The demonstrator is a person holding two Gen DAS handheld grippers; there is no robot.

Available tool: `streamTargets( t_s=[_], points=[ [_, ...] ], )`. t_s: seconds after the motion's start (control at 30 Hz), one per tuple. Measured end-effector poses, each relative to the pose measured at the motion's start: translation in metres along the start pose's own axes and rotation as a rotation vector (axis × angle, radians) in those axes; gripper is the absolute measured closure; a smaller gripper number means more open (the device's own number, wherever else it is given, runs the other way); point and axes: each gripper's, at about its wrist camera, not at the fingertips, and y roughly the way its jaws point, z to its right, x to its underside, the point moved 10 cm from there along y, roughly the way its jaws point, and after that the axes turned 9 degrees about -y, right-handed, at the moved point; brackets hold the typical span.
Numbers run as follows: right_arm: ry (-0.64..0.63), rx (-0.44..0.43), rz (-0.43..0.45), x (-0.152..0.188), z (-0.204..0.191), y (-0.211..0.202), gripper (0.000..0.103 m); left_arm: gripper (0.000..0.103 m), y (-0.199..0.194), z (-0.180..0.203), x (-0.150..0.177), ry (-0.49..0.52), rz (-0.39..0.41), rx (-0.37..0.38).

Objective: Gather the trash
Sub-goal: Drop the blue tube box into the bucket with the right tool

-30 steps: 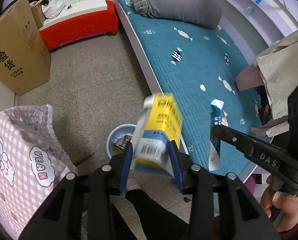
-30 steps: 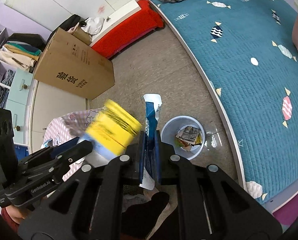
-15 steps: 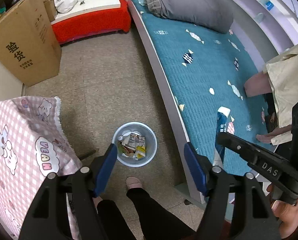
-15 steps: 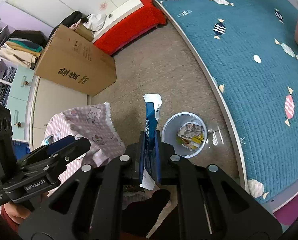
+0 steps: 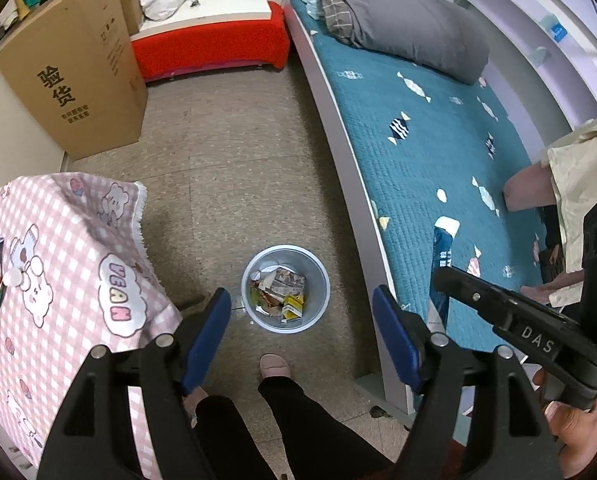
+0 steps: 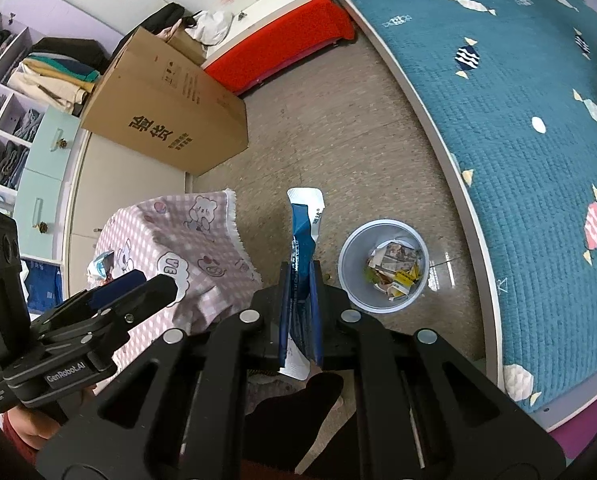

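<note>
Fingers of the left gripper were opening, empty, above the bin; the right gripper pinched a blue wrapper beside it. Centring that wrapper over the bin before release seemed wise.

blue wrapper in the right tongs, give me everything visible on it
The blue wrapper is a flat, crumpled packet, glossy like plastic film, with a torn white top edge and small white print. It stands roughly upright, pinched near its lower half by the shut right tongs, white bottom end poking out below. It hangs above the floor, left of the bin.
</note>
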Motion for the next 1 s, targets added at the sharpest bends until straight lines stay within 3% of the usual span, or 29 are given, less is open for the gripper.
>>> streamTargets(
  t_s=[0.4,0.47,0.53,1.0],
  points=[
    [-0.015,0.01,-0.016,-0.004,-0.007,0.013,0.091,0.031,-0.002,-0.026,0.001,-0.057,0.004,-0.024],
    [-0.008,0.015,-0.021,-0.006,-0.005,0.016,0.079,0.03,-0.003,-0.028,0.001,-0.063,0.006,-0.027],
    [-0.014,0.029,-0.014,-0.008,-0.006,0.017,0.052,0.03,-0.004,-0.031,0.001,-0.07,0.007,-0.03],
    [-0.098,0.015,-0.027,-0.01,-0.037,0.024,0.052,0.03,-0.01,-0.052,0.004,-0.105,0.019,-0.049]
  ],
)
